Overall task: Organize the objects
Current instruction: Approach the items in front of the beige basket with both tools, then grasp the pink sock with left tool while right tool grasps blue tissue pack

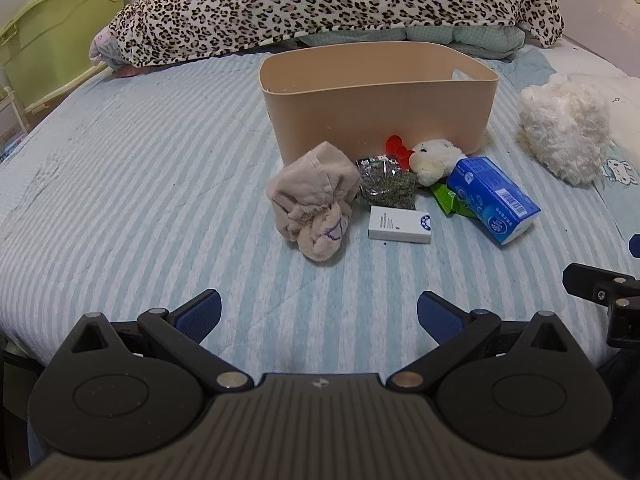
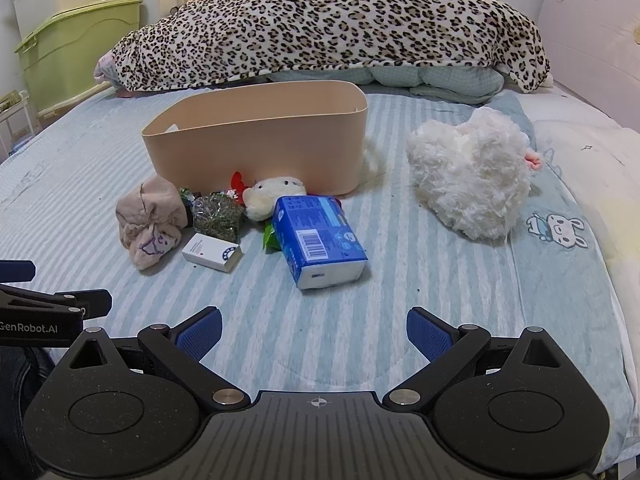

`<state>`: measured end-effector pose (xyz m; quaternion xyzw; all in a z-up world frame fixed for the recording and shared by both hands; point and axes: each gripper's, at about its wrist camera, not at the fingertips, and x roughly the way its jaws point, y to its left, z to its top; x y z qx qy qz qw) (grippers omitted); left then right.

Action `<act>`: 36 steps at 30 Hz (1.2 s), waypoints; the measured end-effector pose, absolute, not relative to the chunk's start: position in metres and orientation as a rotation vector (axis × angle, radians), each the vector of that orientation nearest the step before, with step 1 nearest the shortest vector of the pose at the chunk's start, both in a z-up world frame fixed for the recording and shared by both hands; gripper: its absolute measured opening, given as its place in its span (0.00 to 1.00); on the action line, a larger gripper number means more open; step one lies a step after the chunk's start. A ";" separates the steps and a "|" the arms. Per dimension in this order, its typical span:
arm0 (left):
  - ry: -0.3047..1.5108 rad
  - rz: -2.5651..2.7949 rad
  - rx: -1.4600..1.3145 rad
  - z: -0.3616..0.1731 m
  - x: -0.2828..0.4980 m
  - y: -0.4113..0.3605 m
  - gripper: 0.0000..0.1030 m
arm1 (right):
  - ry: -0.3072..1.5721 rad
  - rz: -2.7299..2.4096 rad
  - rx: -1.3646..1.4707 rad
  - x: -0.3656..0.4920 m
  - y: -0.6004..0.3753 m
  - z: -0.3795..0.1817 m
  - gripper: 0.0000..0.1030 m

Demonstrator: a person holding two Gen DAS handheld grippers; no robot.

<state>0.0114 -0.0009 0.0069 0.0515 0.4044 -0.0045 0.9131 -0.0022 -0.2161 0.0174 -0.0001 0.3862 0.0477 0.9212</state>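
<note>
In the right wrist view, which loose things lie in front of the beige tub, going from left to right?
Crumpled beige cloth bundle → small white cardboard box → blue plastic tissue pack → large fluffy white plush toy, which lies apart to the right. The items close against the tub overlap, so I omit them.

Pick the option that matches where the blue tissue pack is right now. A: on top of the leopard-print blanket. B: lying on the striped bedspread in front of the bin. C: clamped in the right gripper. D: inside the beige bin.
B: the blue tissue pack lies on the striped bedspread in front of the beige bin, and both the right gripper and left gripper are open and empty.
</note>
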 end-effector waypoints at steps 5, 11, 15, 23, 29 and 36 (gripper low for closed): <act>0.830 -0.006 0.107 0.005 0.026 0.002 1.00 | 0.789 0.112 -0.012 0.010 -0.213 0.016 0.97; 0.821 0.005 0.118 -0.001 0.047 0.007 1.00 | 0.783 0.131 -0.021 0.031 -0.211 0.013 0.97; 0.811 0.018 0.110 -0.004 0.067 0.015 1.00 | 0.787 0.147 -0.001 0.050 -0.212 0.007 0.97; 0.783 0.026 0.112 -0.011 0.109 0.026 1.00 | 0.829 0.138 0.015 0.094 -0.216 -0.010 0.97; 0.788 0.001 0.124 -0.022 0.140 0.030 1.00 | 0.873 0.146 0.035 0.122 -0.217 -0.028 0.93; 0.828 -0.072 0.072 -0.034 0.165 0.030 0.99 | 0.931 0.172 0.008 0.144 -0.210 -0.053 0.78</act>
